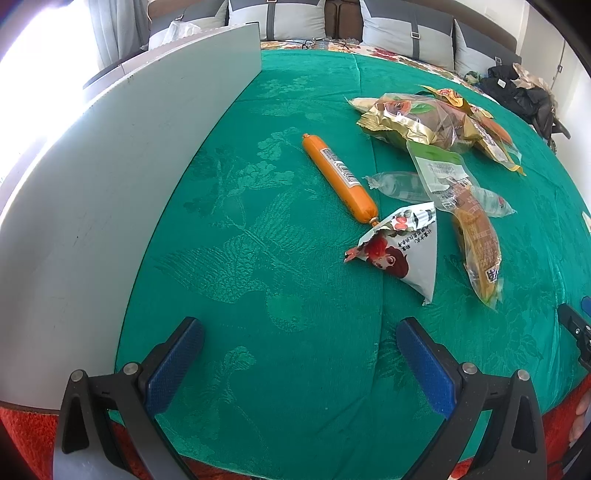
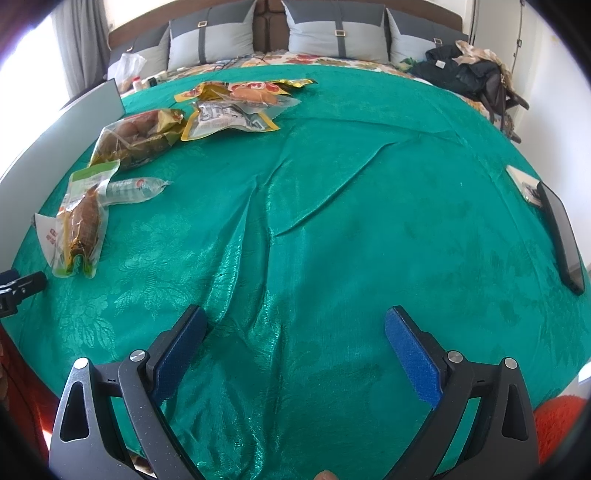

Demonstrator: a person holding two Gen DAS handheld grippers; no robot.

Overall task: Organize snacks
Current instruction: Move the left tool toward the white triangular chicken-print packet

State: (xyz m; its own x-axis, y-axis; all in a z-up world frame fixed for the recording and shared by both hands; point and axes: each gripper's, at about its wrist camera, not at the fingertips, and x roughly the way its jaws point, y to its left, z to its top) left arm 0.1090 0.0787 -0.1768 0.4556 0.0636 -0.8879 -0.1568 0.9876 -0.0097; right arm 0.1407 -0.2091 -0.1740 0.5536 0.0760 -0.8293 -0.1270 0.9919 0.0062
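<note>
Snacks lie scattered on a green cloth point(image 1: 258, 258). An orange sausage stick point(image 1: 340, 177) lies ahead of my left gripper point(image 1: 299, 332), which is open and holds nothing. Right of the sausage sit a white triangular pouch point(image 1: 406, 251), a brown snack in a clear wrapper point(image 1: 476, 236), a clear tube pack point(image 1: 399, 184) and a heap of gold packets point(image 1: 424, 118). In the right wrist view my right gripper point(image 2: 295, 325) hangs open over bare cloth point(image 2: 351, 203). The brown snack point(image 2: 83, 221), the tube pack point(image 2: 133, 188) and the gold packets point(image 2: 136, 136) lie far to its left.
A tall grey panel point(image 1: 110, 177) stands along the cloth's left side. A dark flat device point(image 2: 561, 236) lies at the right edge. Pillows point(image 2: 332, 33) and a pile of dark clothes point(image 2: 469, 74) are behind. Red fabric point(image 1: 29, 435) shows below the cloth's near edge.
</note>
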